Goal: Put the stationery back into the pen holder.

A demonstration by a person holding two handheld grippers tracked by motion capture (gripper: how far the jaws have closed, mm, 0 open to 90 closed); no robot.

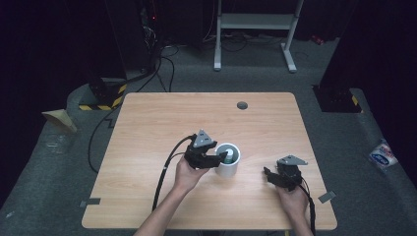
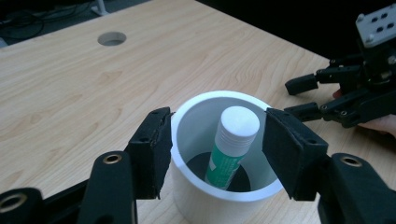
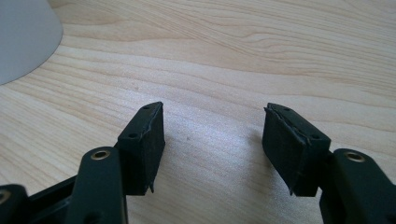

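1. We take the white cylindrical cup (image 2: 219,154) as our landmark; it stands on the wooden table (image 1: 162,123), near the person's edge.
2. The glue stick (image 2: 232,144), white-capped with a green label, already leans inside the cup, its cap near the rim. We judge the placing done.
3. Our left gripper (image 2: 217,149) hangs just over the cup, its jaws standing apart on either side of the rim, pads (image 2: 154,149) clear of the stick. Nothing is held.
4. Our right gripper (image 1: 276,175) rests low over bare table, well to the right of the cup, jaws wide and empty.
5. What seems left: drawing the left gripper away from the cup.
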